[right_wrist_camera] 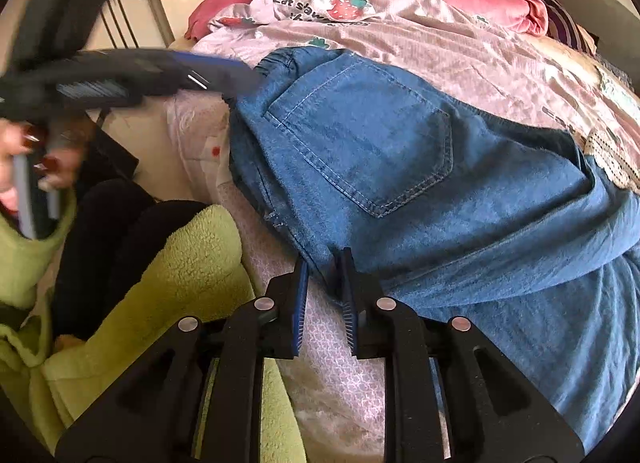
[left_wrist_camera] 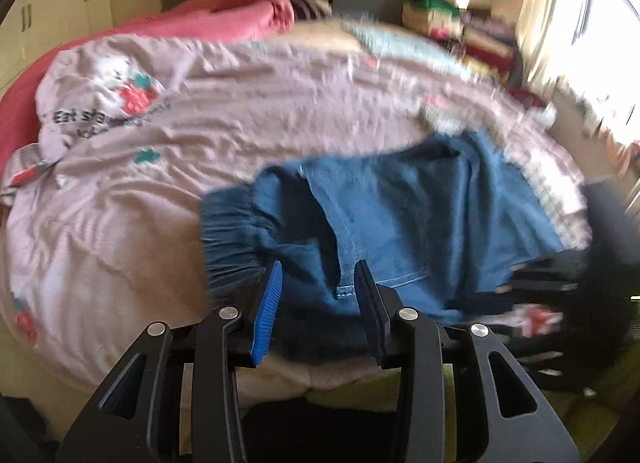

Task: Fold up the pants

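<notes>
Blue denim pants [right_wrist_camera: 400, 167] lie folded on the pink quilt at the bed's near edge, back pocket [right_wrist_camera: 360, 143] up, elastic waistband [right_wrist_camera: 280, 59] at the far left. They also show in the left wrist view [left_wrist_camera: 380, 215]. My left gripper [left_wrist_camera: 318, 275] is open, jaws apart over the pants' near edge; it also shows, blurred, in the right wrist view [right_wrist_camera: 236, 71] beside the waistband. My right gripper [right_wrist_camera: 325, 259] has its jaws a narrow gap apart at the pants' near edge; I cannot tell whether cloth is pinched.
A pink strawberry-print quilt [left_wrist_camera: 240, 111] covers the bed. A red blanket [left_wrist_camera: 240, 3] is heaped at the headboard. Clutter [left_wrist_camera: 460, 27] stands by the bright window at the right. A green fleece sleeve [right_wrist_camera: 160, 283] and dark legs lie at the bed's near side.
</notes>
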Demonstrator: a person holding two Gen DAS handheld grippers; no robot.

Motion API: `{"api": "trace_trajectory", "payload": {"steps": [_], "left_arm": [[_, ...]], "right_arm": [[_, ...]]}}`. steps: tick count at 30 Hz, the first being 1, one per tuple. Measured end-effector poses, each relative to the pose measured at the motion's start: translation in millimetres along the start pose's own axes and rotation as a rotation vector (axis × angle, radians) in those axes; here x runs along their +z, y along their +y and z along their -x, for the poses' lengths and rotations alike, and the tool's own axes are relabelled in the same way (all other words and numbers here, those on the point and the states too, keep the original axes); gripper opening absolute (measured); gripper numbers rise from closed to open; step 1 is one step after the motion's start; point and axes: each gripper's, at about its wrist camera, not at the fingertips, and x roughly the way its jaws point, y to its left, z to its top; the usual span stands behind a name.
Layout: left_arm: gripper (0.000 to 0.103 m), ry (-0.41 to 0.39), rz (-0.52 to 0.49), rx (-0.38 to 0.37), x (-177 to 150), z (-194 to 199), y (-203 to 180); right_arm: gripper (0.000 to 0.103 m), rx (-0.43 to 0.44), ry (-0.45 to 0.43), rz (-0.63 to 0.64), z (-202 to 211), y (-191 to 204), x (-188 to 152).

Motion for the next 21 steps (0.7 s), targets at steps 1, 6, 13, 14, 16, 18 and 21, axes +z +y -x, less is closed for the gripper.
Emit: {"api": "trace_trajectory", "payload": {"steps": [1, 6, 13, 14, 16, 18, 21], "left_arm": [[0.036, 0.027, -0.01, 0.021, -4, -10, -2], [0.036, 0.035, -0.028, 0.024, -21, -19, -4], [0.036, 0.02, -0.029, 0.018, -25, -19, -2], [0.036, 0.019, -0.03, 0.018, -25, -20, -1], [0.036, 0.014, -0.028, 0.016, -25, -20, -1], [0.036, 0.01, -0.021, 0.007, -26, -21, -1], [0.036, -0.002, -0.013, 0.001, -28, -22, 0]], "right_arm": [[0.02, 0.002, 0.0, 0.002, 5, 1, -1], [0.028, -0.054, -0.096, -0.043, 36, -8, 3], [0.036, -0.113, -0.087, -0.148, 20, -24, 14], [0.036, -0.119, -0.071, -0.149, 15, -24, 15], [0.038, -0.143, -0.01, -0.157, 0, -27, 11], [0.038, -0.165, 0.039, -0.168, -14, -28, 6], [0.039, -0.154, 0.021, -0.177, -11, -29, 1]]}}
